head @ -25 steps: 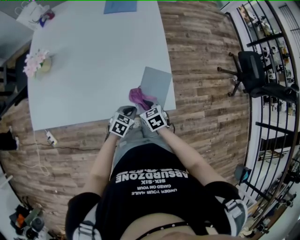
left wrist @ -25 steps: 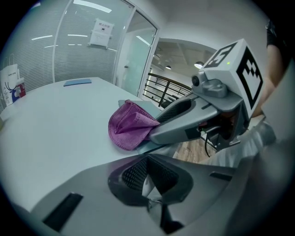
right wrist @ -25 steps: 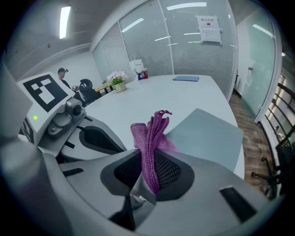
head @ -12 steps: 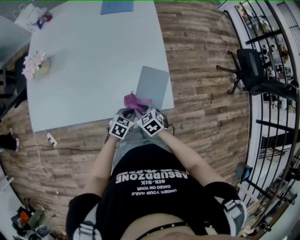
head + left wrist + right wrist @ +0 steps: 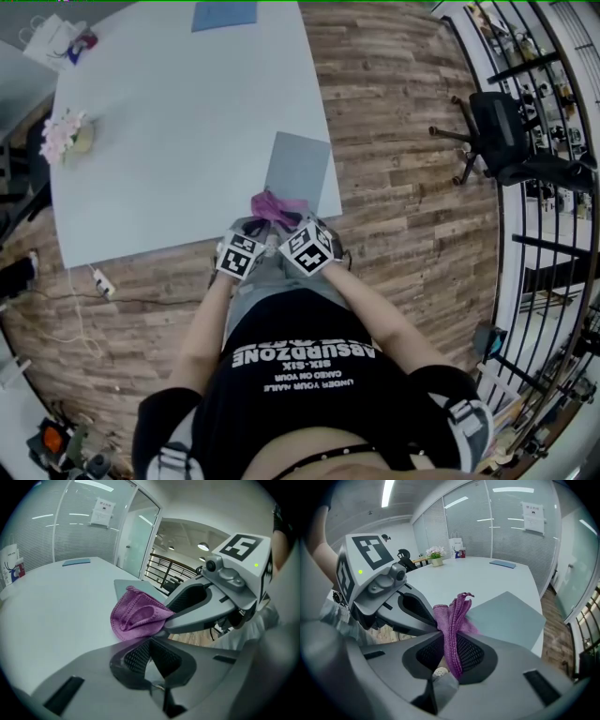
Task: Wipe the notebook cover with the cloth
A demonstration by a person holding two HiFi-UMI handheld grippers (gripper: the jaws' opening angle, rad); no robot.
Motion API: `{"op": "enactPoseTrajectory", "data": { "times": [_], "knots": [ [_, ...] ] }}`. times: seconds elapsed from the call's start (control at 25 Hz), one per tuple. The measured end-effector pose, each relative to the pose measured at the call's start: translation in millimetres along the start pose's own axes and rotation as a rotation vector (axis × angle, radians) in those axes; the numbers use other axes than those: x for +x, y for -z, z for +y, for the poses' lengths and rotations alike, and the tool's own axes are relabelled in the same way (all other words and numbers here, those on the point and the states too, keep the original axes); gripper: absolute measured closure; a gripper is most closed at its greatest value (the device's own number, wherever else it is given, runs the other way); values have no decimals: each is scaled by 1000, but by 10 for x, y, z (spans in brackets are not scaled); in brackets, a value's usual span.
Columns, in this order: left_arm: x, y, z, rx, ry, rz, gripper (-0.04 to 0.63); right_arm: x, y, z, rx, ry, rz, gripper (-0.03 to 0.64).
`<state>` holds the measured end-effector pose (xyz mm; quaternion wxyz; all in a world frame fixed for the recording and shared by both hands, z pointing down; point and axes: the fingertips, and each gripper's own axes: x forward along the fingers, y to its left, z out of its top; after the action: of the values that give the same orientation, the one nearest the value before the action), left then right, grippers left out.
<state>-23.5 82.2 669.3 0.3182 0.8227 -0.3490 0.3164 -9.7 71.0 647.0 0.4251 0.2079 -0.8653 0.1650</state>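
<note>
Right gripper view shows the right gripper shut tight on the cloth. The purple cloth is bunched up. It sticks up past the jaws and also hangs down between them. Just behind the cloth lies the notebook. It is grey, flat and closed, and it sits on the table. Far off on the table stand some flowers, a bag and a flat blue thing.

Left gripper view shows the left gripper with its jaws closed together. No purple shows between them. Its tip is right at the bottom edge of the cloth. I cannot tell if it touches the cloth. The right gripper comes in from the right side and has the cloth in its grip.

Head view looks down on the person, who stands at the near edge of the table. Both grippers are held close together, side by side, and both point at the cloth. The cloth is at the near end of the notebook, by the table edge. I cannot tell if the cloth rests on the cover or is held just over it. The notebook lies near the table's right corner. A black chair stands well apart, on the wood floor.
</note>
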Motion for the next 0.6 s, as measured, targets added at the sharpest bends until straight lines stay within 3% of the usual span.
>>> {"op": "enactPoseTrajectory", "data": {
  "times": [0.6],
  "knots": [
    [129,-237,-122,29,8,-17,580,-473,467,-619,182,112,-25,534]
  ]
}}
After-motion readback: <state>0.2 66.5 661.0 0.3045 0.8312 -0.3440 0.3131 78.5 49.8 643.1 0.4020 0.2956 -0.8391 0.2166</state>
